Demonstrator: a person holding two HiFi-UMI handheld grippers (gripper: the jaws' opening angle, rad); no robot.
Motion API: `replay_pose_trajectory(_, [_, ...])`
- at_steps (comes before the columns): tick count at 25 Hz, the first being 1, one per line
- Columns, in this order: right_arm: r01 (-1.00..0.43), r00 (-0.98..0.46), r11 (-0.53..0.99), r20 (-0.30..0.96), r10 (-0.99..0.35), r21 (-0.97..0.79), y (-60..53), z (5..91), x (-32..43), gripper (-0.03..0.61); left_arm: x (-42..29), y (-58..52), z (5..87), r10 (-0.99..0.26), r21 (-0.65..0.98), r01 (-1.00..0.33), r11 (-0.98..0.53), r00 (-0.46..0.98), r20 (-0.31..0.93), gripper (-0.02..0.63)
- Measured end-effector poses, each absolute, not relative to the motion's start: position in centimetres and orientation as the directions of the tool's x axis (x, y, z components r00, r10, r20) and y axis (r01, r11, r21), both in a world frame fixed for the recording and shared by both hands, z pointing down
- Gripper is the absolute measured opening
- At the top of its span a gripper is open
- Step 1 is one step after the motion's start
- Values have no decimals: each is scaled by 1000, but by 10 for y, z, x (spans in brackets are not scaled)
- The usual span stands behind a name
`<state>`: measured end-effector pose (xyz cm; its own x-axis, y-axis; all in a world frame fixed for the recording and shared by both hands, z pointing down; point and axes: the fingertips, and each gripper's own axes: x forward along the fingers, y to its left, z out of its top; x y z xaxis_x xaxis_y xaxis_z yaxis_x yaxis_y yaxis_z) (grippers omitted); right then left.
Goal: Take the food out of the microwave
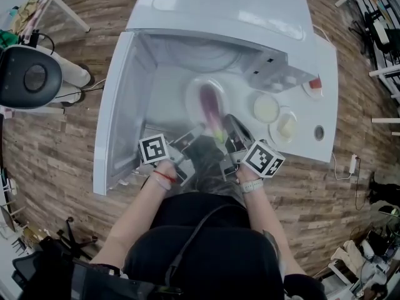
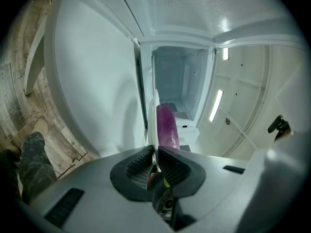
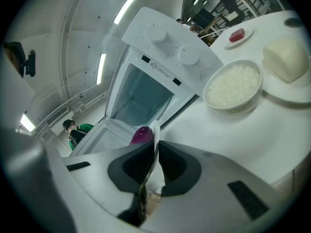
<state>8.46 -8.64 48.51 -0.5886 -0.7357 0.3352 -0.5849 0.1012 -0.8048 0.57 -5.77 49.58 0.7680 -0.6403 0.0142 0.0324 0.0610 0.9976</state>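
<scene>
Nearest me, my left gripper (image 2: 155, 152) and right gripper (image 3: 155, 149) each pinch narrowly on the near rim of the one plate (image 1: 195, 99). It looks clear of the cavity, just before the opening, and carries one purple vegetable (image 1: 209, 102). I judge the withdrawal nearly done; next comes a level carry to bare table (image 1: 326, 105) and an even release. To the right sit one bowl of rice (image 1: 265, 108), one bun (image 1: 286, 125) and one small red-topped dish (image 1: 314, 84). Farthest is one microwave (image 1: 219, 11), its door (image 1: 115, 105) swung left.
</scene>
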Motion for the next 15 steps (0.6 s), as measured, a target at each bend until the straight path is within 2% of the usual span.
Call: replay_pose_trajectory(15, [-589,-569,71,352,-743,-805,-54,499,90,44,10,-28,508,-609,997,24,71,793,24,44])
